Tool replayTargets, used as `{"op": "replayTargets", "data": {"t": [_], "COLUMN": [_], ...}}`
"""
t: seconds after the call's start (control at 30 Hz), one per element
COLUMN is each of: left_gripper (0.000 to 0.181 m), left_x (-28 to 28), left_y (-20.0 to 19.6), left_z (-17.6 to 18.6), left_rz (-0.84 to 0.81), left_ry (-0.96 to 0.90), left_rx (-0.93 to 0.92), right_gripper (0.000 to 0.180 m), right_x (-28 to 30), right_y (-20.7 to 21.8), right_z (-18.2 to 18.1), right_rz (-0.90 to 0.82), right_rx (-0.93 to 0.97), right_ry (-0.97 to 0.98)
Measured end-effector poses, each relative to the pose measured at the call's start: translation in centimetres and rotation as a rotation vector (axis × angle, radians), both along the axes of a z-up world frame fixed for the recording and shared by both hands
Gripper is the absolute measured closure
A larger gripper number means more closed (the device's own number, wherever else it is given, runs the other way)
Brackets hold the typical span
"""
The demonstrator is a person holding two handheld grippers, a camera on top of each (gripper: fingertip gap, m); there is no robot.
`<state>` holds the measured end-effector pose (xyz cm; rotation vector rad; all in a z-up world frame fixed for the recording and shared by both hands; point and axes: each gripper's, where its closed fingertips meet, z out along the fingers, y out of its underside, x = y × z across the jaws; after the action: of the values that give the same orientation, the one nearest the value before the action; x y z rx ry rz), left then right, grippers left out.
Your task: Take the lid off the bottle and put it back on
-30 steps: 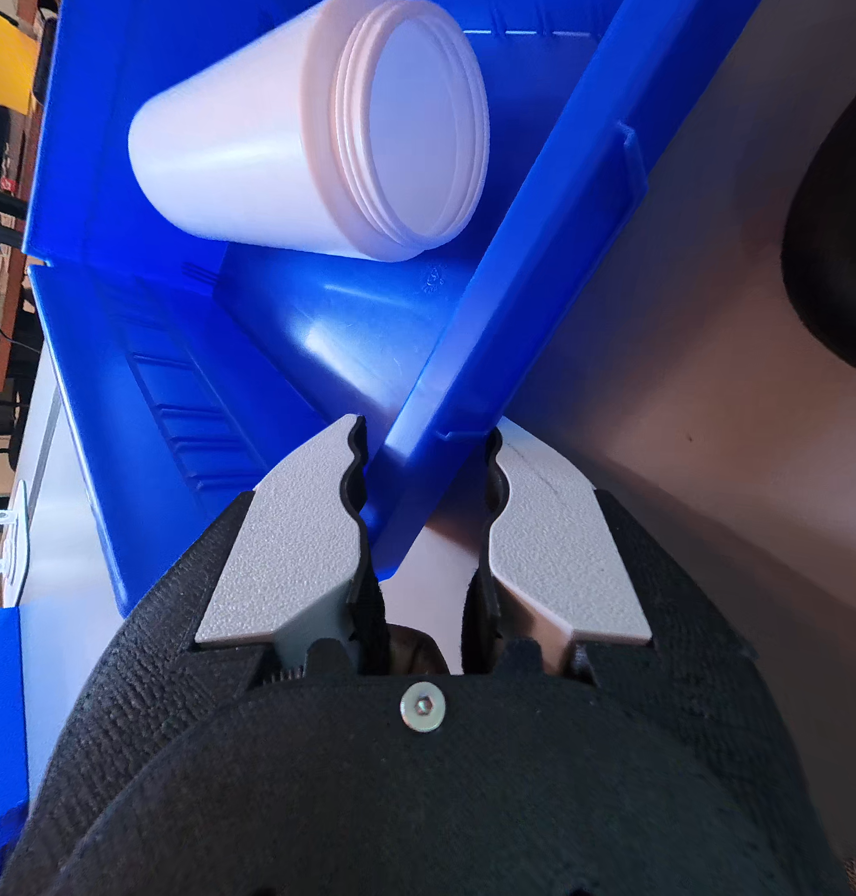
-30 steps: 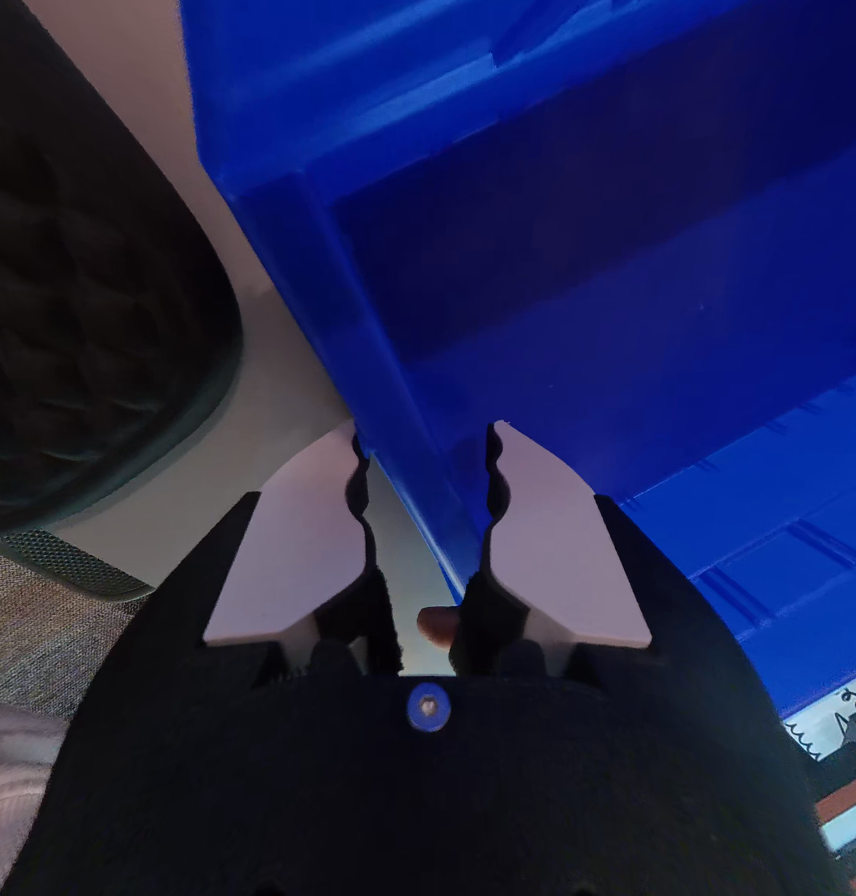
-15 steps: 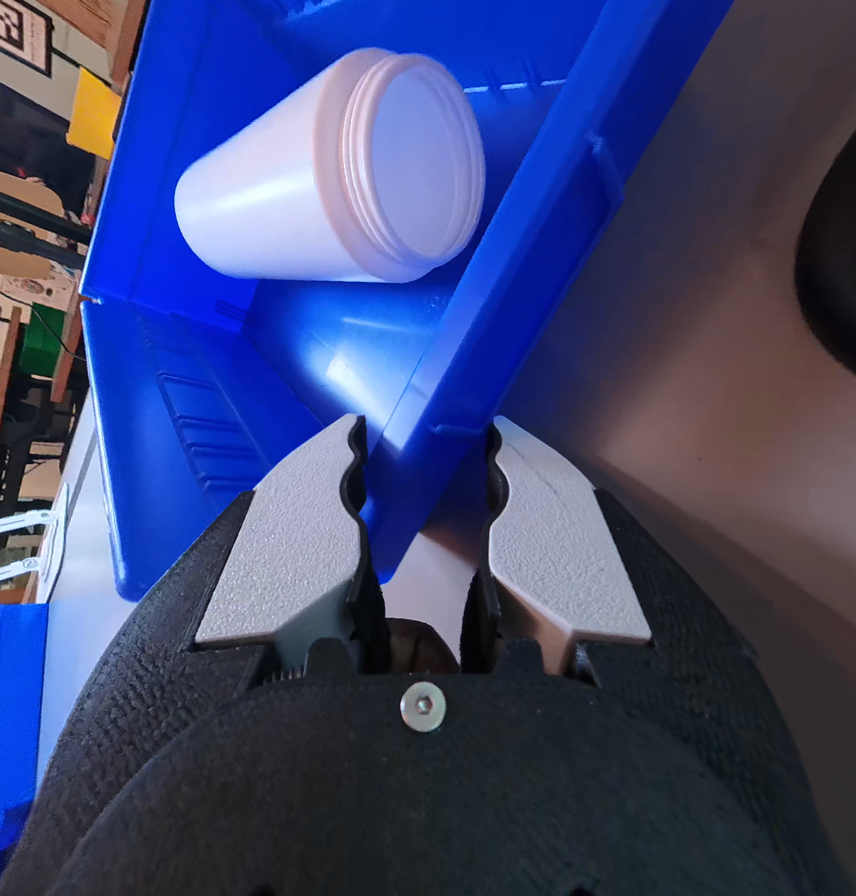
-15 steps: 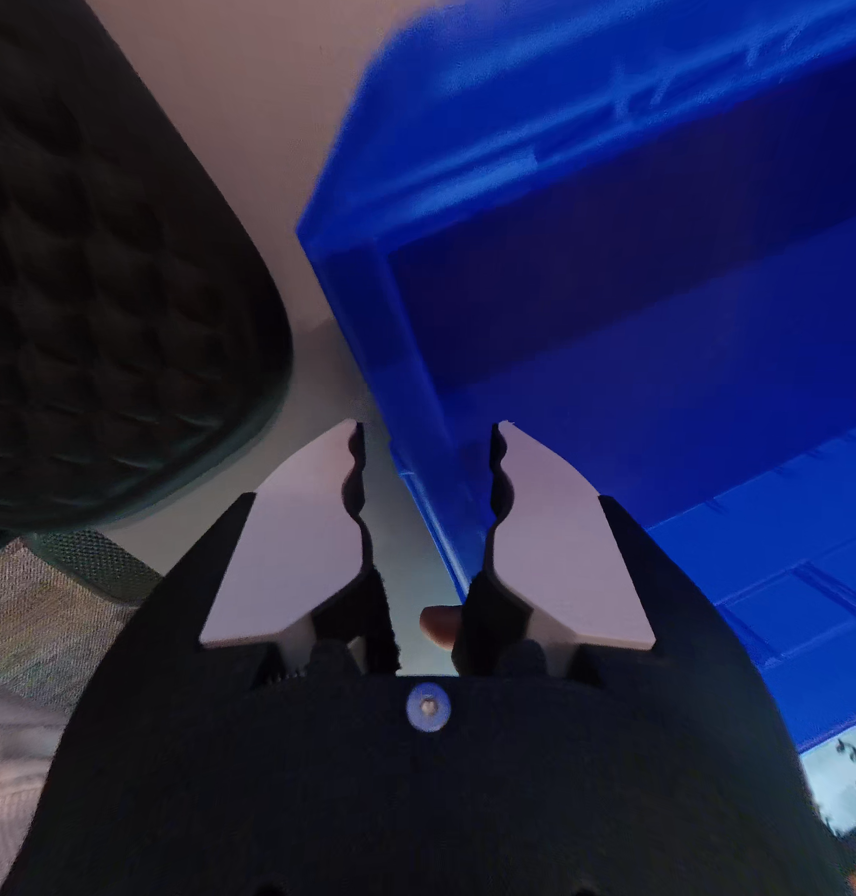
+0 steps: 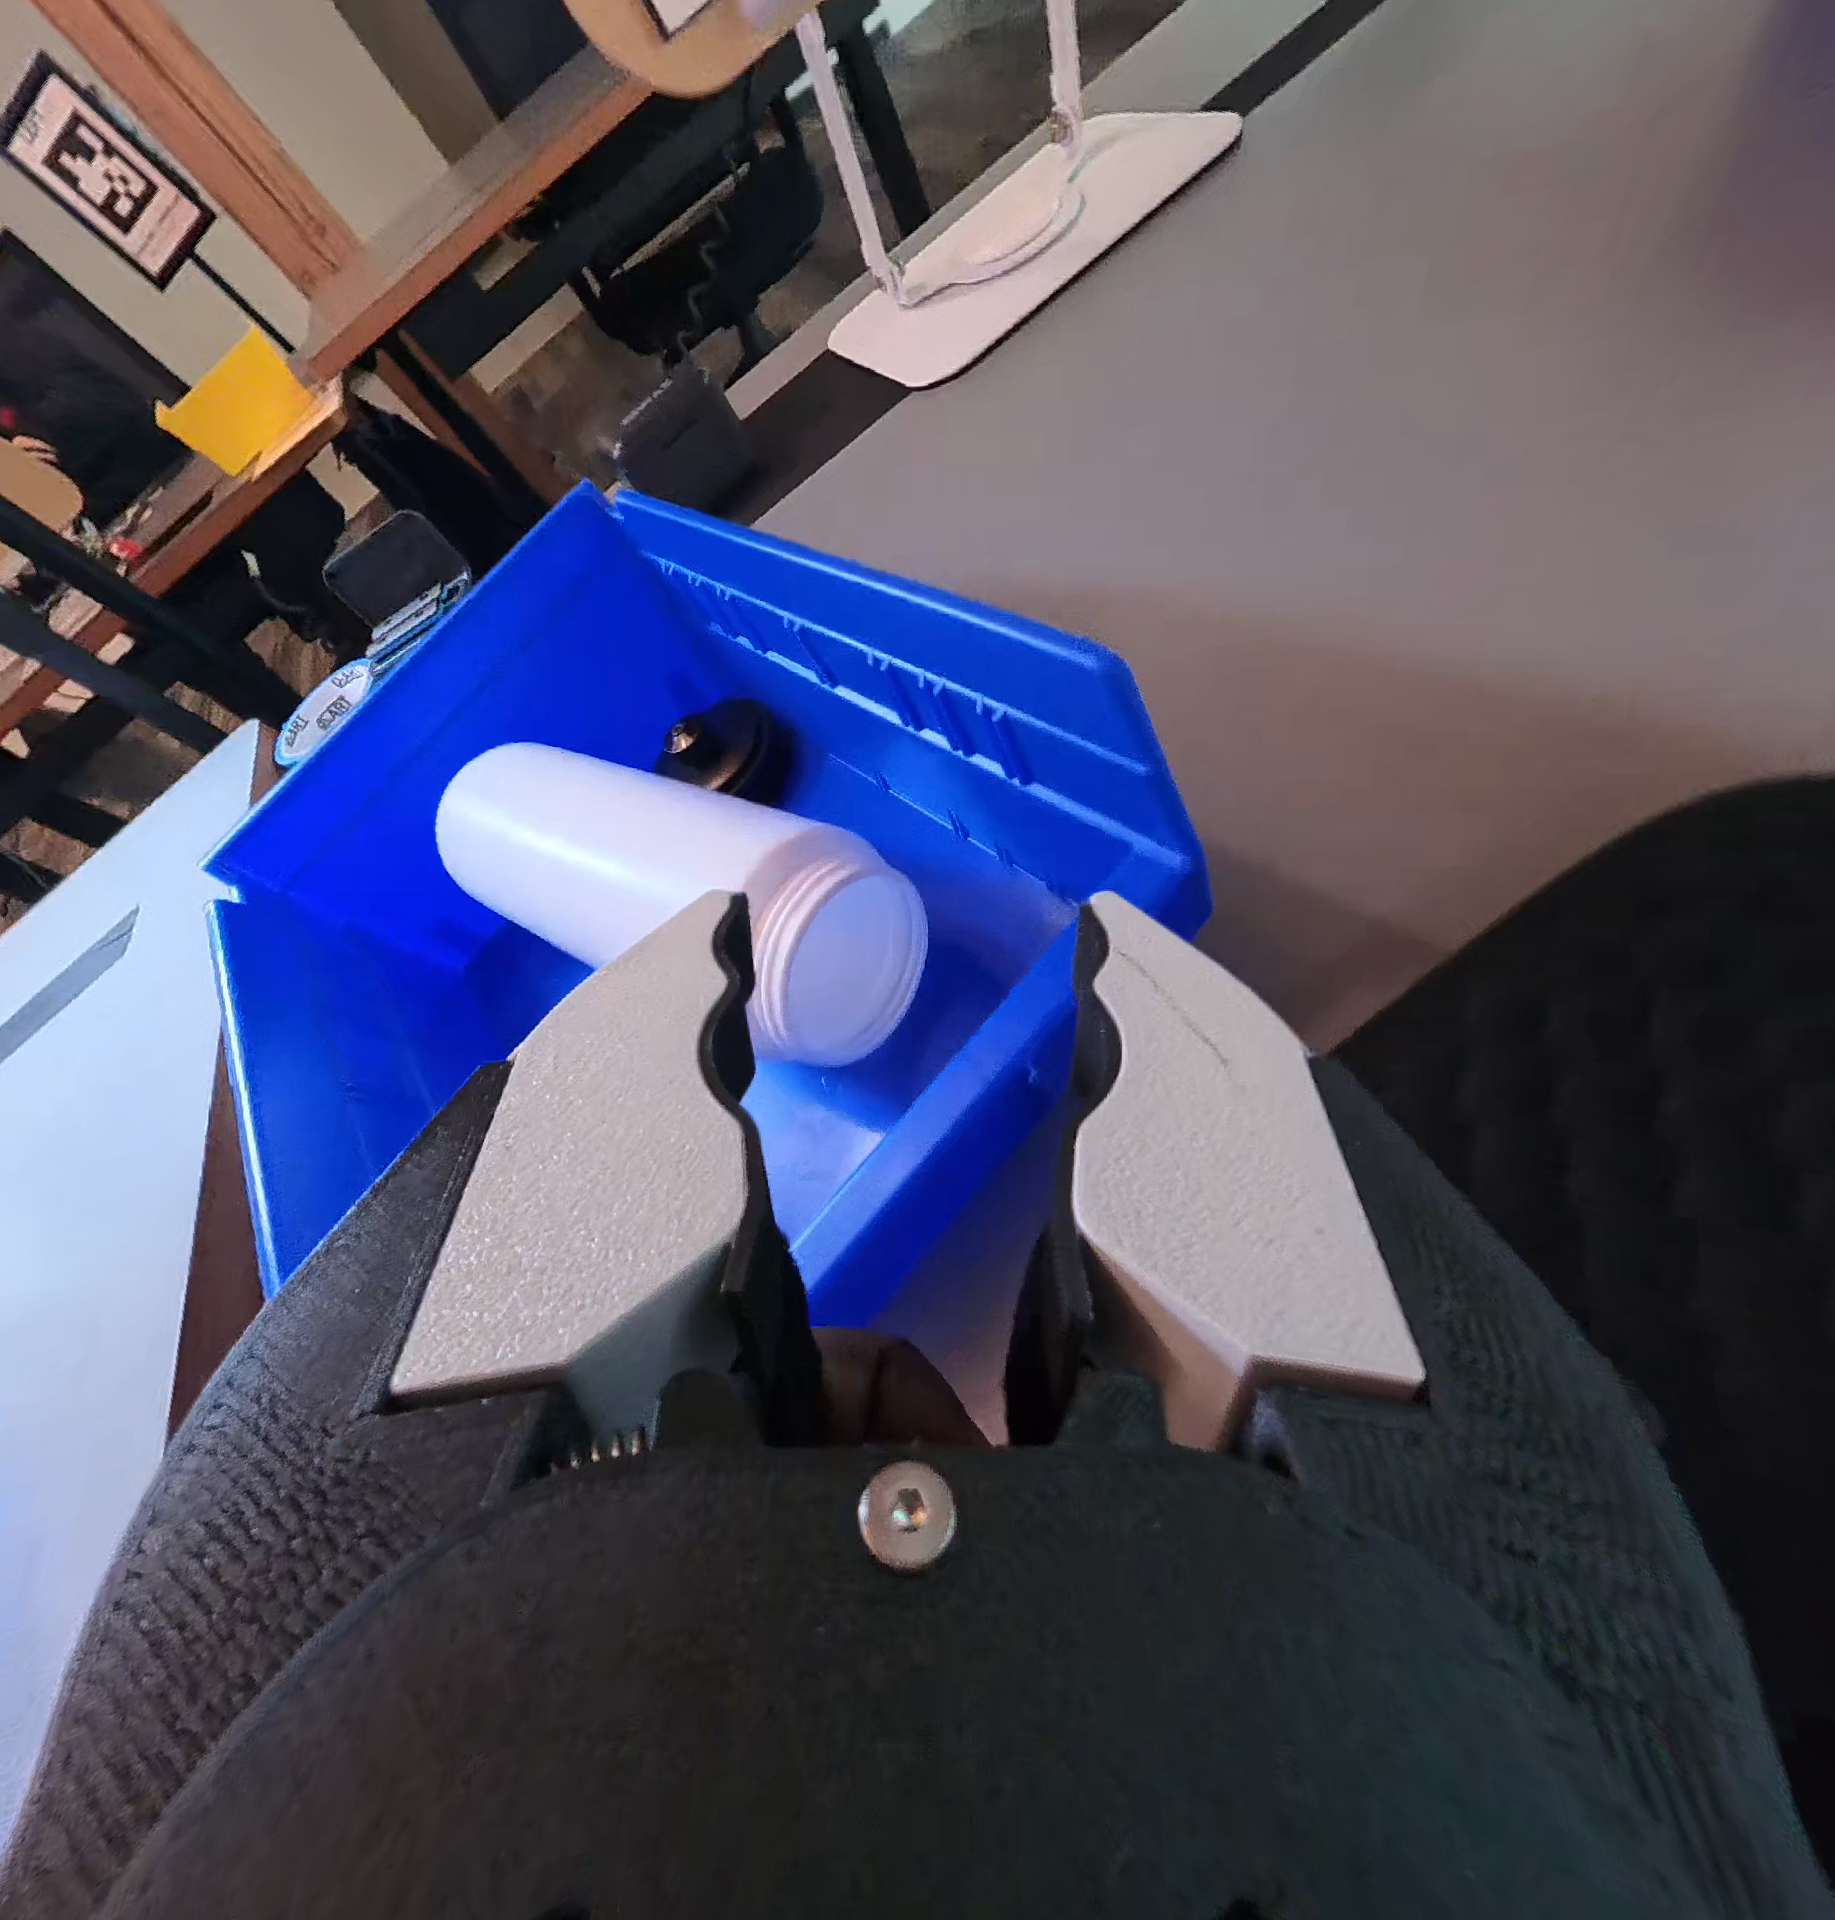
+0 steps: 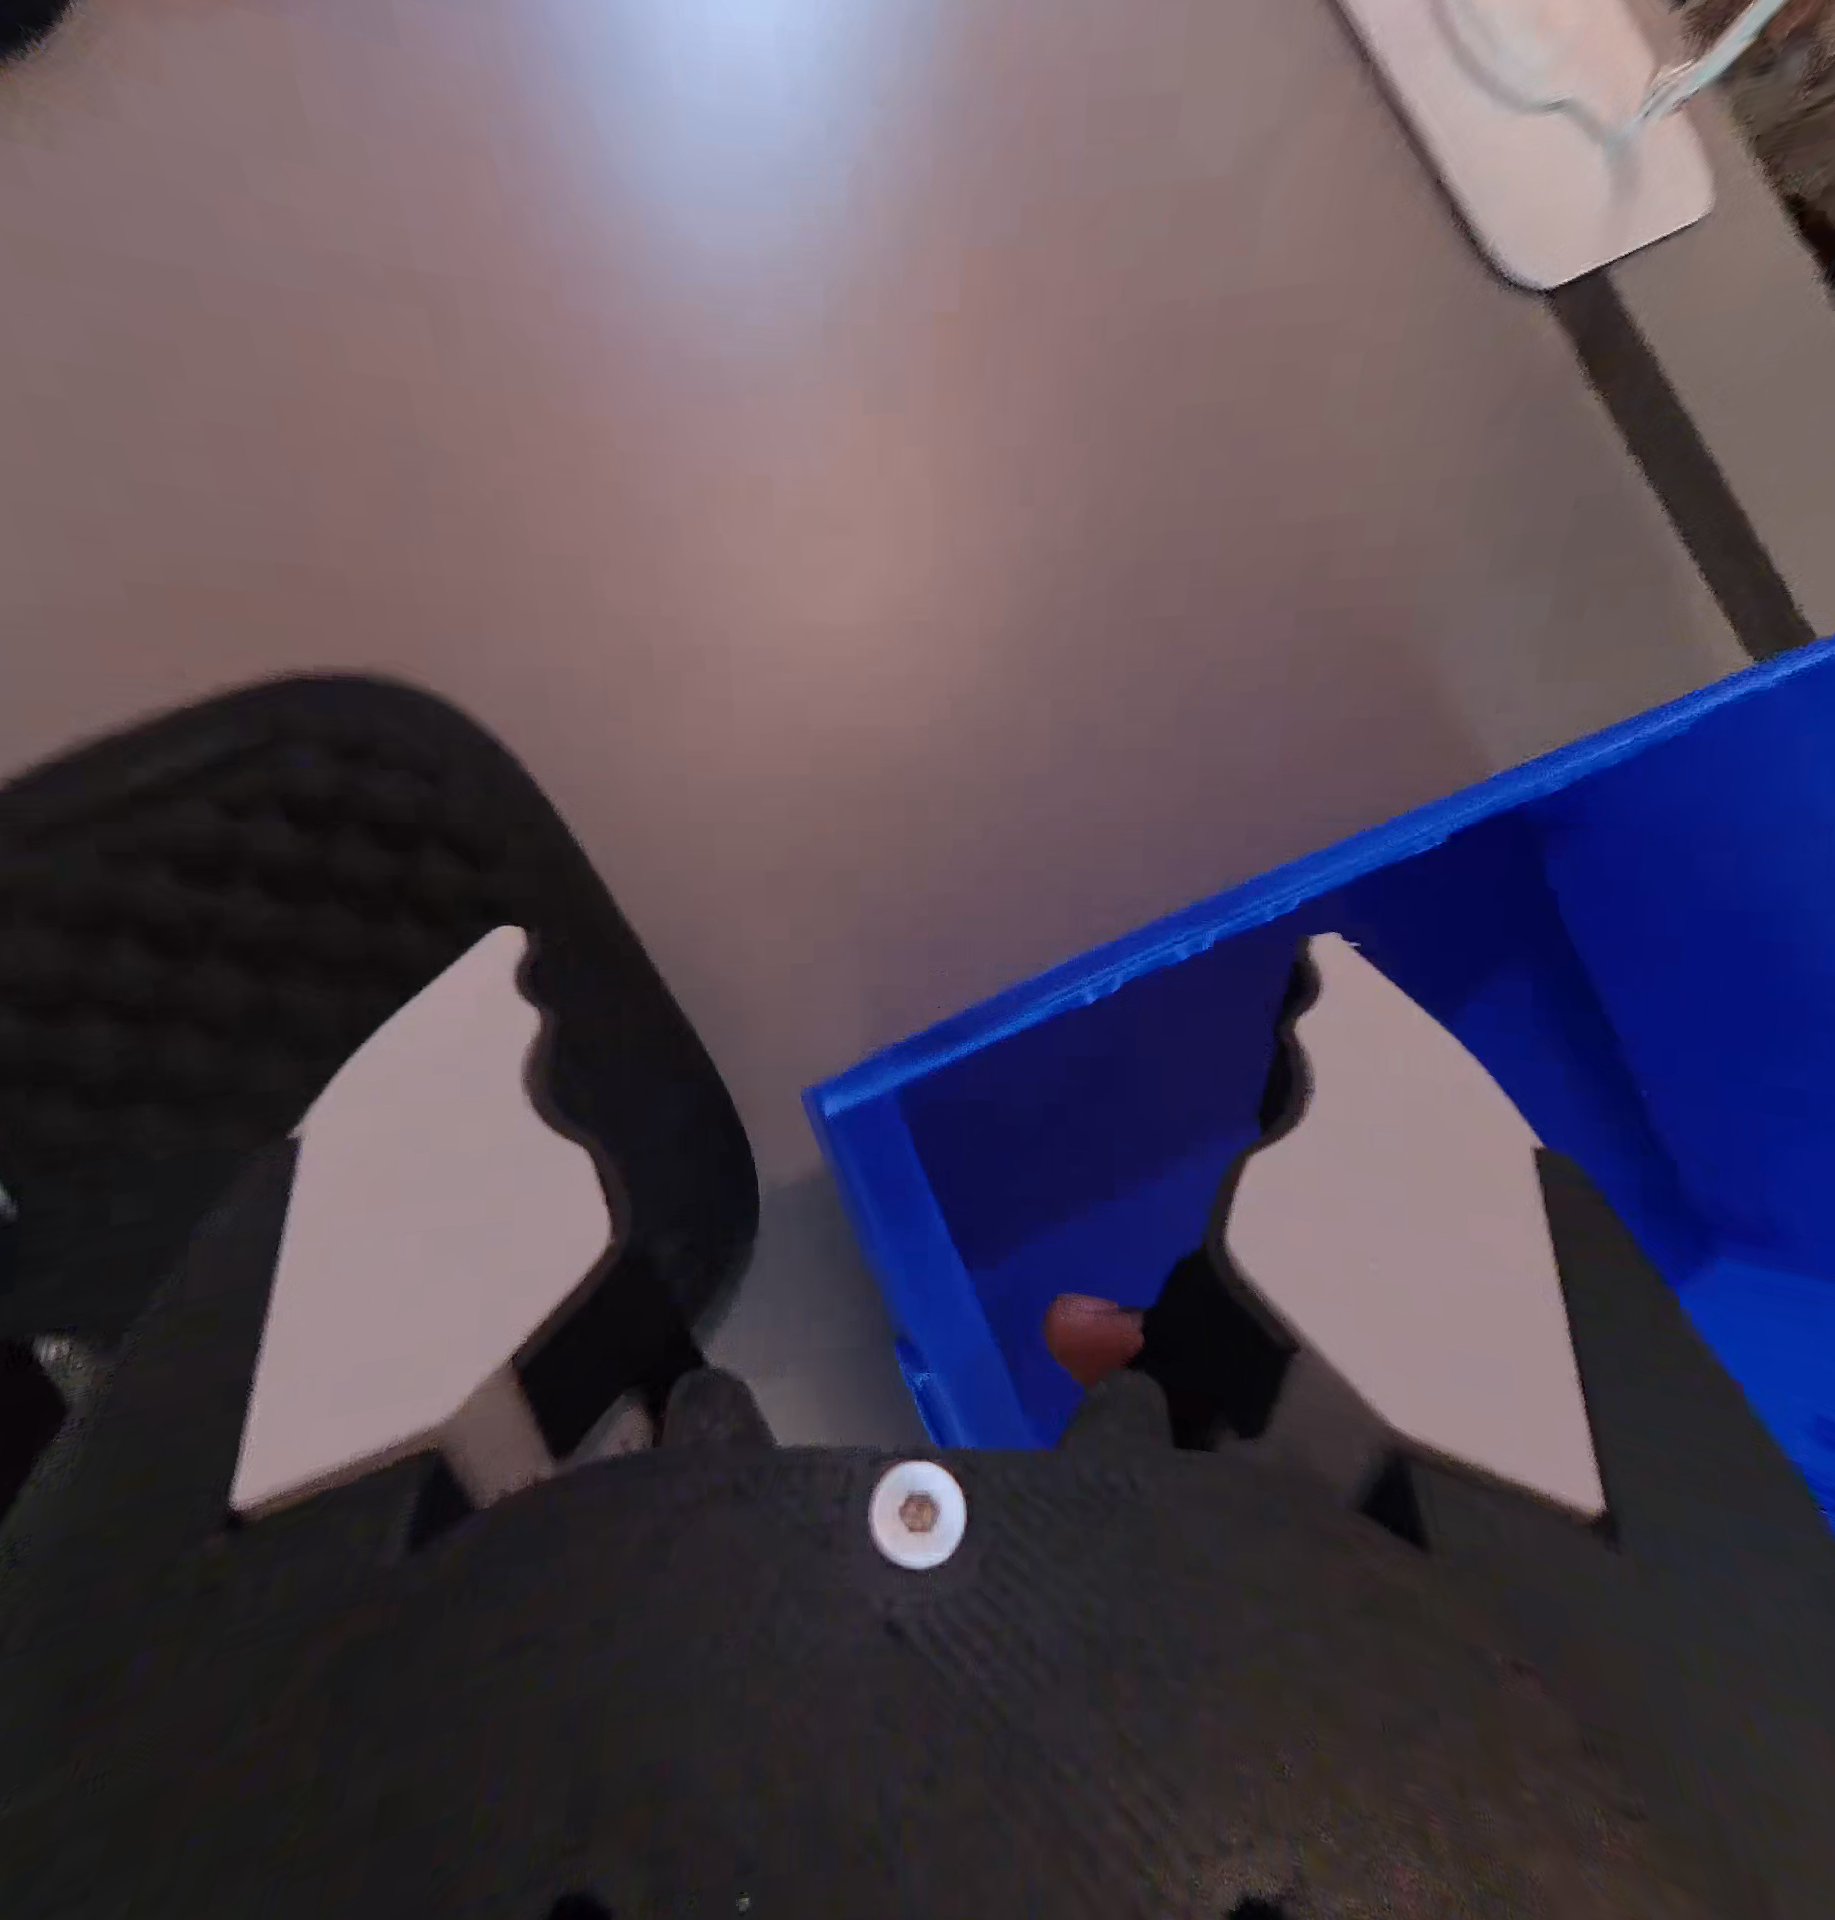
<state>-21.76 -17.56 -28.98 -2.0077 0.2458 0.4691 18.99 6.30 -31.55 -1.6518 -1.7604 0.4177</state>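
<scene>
A white bottle (image 5: 622, 862) lies on its side in a blue bin (image 5: 373, 1039). Its threaded mouth faces me with no lid on it. A black round piece with a shiny centre (image 5: 721, 753) lies behind the bottle against the bin's far wall. My left gripper (image 5: 908, 914) is open and empty, held above the bin's near wall, which shows between its fingers. My right gripper (image 6: 918, 940) is wide open and empty over a corner of the bin (image 6: 1100, 997). A fingertip shows at its base. The bottle is out of the right wrist view.
The bin stands on a grey table (image 5: 1412, 520). A black padded chair back (image 5: 1619, 1143) is close on the right, and shows left of the bin in the right wrist view (image 6: 269, 883). A white lamp base (image 5: 1038, 239) stands farther back. A white surface (image 5: 61, 1143) lies left. There is about 50 centimetres between the tips of the two grippers.
Both grippers have pulled back and up from the bin's wall, so the bin and bottle look smaller. The right gripper has opened wide; the left has opened slightly.
</scene>
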Motion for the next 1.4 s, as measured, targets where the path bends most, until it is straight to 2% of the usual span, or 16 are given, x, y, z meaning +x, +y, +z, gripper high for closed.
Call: {"op": "replayTargets", "data": {"t": [0.1,0.2,0.47,0.63,0.77,0.83,0.9,1.0,1.1,1.27,1.4], "left_gripper": [0.121,0.121,0.123,0.128,0.133,0.143,0.162,0.176,0.177,0.178,0.178], "left_x": [-0.3,-1.6,-3.5,-5.5,-6.9,-7.3,-7.7,-9.0,-9.6,-9.3,-7.1], "left_y": [0.9,1.1,1.9,2.6,3.2,3.6,4.0,3.9,3.3,2.1,1.0], "left_z": [-0.1,-0.9,-1.5,-2.7,-3.0,-3.0,-2.7,-0.3,3.2,9.0,14.2], "left_rz": [0.035,0.095,0.172,0.184,0.186,0.197,0.216,0.328,0.388,0.382,0.303], "left_ry": [-0.007,0.007,0.004,0.249,0.478,0.556,0.608,0.664,0.611,0.451,0.360], "left_rx": [-0.004,-0.028,-0.001,-0.099,-0.196,-0.219,-0.218,-0.121,0.027,0.201,0.326], "right_gripper": [0.046,0.057,0.059,0.058,0.058,0.058,0.059,0.060,0.060,0.060,0.055], "right_x": [0.2,0.6,-5.0,-7.8,-7.9,-7.7,-7.4,-6.9,-6.2,-5.7,-6.6], "right_y": [1.4,2.2,-0.6,-2.6,-3.1,-3.1,-3.0,-2.8,-2.6,-2.5,-2.8], "right_z": [1.2,1.8,1.3,1.1,1.0,1.1,1.1,0.7,0.3,0.2,1.3], "right_rz": [-0.106,-0.160,0.041,0.152,0.174,0.175,0.173,0.167,0.162,0.156,0.214], "right_rx": [0.003,-0.041,-0.034,-0.034,-0.026,-0.024,-0.019,-0.007,0.008,0.031,0.120], "right_ry": [0.058,0.092,0.052,0.046,0.042,0.050,0.056,0.051,0.035,0.059,0.163]}}
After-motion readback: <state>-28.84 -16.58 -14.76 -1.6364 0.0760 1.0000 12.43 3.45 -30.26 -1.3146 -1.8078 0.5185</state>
